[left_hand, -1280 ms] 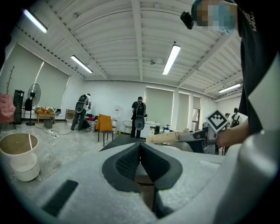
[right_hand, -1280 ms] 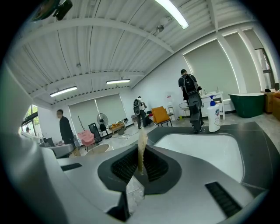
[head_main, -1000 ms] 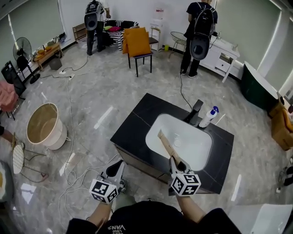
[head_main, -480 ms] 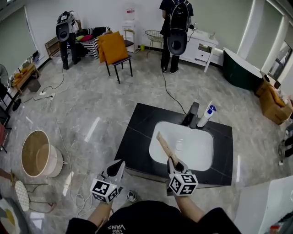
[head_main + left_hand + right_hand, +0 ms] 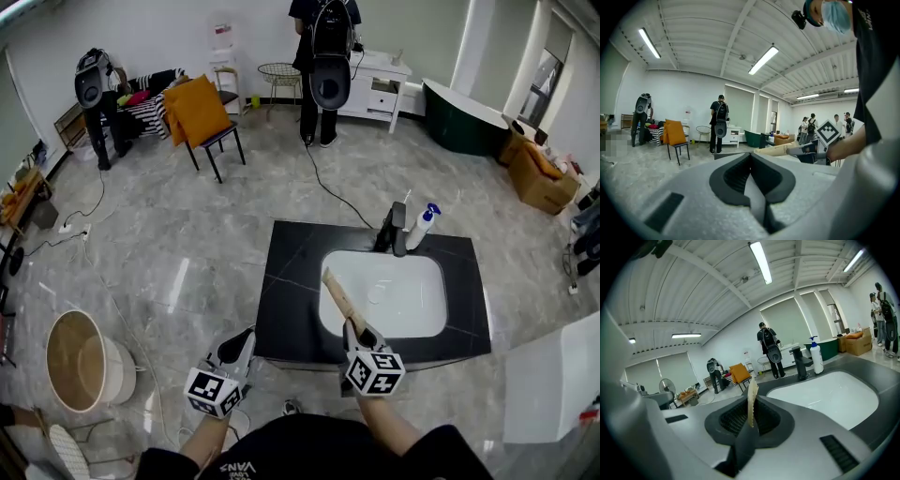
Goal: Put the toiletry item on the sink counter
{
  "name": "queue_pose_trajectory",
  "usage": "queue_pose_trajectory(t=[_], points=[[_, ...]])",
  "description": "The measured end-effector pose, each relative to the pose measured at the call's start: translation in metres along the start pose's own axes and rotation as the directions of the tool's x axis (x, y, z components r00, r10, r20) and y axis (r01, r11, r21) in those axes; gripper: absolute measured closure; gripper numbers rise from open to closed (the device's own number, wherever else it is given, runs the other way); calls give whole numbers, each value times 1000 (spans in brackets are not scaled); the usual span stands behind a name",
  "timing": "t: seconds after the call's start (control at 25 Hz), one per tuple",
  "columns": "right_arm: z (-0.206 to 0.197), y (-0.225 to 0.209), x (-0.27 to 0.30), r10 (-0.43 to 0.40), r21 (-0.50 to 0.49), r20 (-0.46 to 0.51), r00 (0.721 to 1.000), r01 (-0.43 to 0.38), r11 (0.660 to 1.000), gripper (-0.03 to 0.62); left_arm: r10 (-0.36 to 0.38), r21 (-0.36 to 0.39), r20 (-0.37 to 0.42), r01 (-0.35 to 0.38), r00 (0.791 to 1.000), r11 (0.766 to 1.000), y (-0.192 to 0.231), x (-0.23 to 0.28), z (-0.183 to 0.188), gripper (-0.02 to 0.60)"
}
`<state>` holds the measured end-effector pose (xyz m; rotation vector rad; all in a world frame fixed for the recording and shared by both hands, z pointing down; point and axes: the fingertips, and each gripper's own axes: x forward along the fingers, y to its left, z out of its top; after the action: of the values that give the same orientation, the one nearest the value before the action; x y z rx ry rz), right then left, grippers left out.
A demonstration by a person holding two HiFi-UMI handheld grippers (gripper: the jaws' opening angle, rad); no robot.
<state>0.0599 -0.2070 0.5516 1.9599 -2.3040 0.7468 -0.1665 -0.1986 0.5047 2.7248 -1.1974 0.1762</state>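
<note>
**A:** Where is the comb?

**B:** The right gripper (image 5: 350, 325) has it. The comb (image 5: 338, 294) is pale wood and long. From the head view it slants up and to the left from the jaws. Its far end lies over the near left corner of the white basin (image 5: 403, 305). In the right gripper view the comb (image 5: 751, 401) stands on edge between the dark pads, teeth showing along one side.

**A:** So the jaws are clenched on it?

**B:** Yes, pinched tight on the comb's near end.

**A:** And the counter?

**B:** The counter (image 5: 291, 281) is a black slab around the basin, and the right gripper is at its front edge. At the back rim a dark faucet (image 5: 396, 228) stands, with a white pump bottle (image 5: 423, 225) just beside it on the right.

**A:** What about the other hand?

**B:** The left gripper (image 5: 246, 336) is to the left of the counter, over grey floor. In its own view the left gripper (image 5: 751, 157) has its jaws pressed together with nothing in them.

**A:** Anything behind?

**B:** An orange chair (image 5: 199, 117), and a person (image 5: 323, 56) with a backpack facing a white cabinet.
</note>
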Motion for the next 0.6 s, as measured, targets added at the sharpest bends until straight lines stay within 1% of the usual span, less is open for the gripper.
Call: queue_pose_trajectory(t=[0.16,0.32,0.44,0.6], points=[[-1,6,15,-36,-3,11,999,36,999,563,-31,-4,-2,31,1000,1000,15,-1,-2,575],[-7,8,29,-41,24,-10,999,41,999,563,-39,-31,-1,39,999,999,22,3,-8,575],[-13,6,40,-47,78,-34,998,50,996,563,-45,-40,-4,45,999,998,23,7,-8,575],[-24,0,64,-40,188,-66,997,52,981,563,-27,-51,-1,27,1000,998,28,11,-7,575]])
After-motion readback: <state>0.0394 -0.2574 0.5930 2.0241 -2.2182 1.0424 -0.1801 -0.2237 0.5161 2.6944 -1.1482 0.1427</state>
